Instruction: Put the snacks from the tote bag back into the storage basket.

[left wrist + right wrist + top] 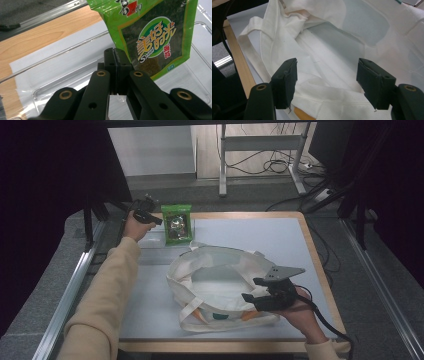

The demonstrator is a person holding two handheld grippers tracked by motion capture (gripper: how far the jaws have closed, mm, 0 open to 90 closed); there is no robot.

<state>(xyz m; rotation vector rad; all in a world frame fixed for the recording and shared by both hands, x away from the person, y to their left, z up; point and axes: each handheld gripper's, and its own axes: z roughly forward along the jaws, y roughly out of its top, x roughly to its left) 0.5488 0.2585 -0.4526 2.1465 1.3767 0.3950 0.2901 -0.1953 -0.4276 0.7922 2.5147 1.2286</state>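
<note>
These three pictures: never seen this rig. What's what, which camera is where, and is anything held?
There is no robot arm here. A person at a table holds a hand tool with two black jaws in each hand. The wide picture comes from a fixed camera above the person's side, looking forward and down. The other two come from cameras riding on each gripper, looking along its jaws.

On the table lies a white cloth bag with its mouth open, and at the far edge a clear plastic tray.

The left gripper is shut on the lower corner of a green snack packet, which stands upright over the tray. The right gripper is open, its jaws apart just above the bag's near edge, and holds nothing.
</note>
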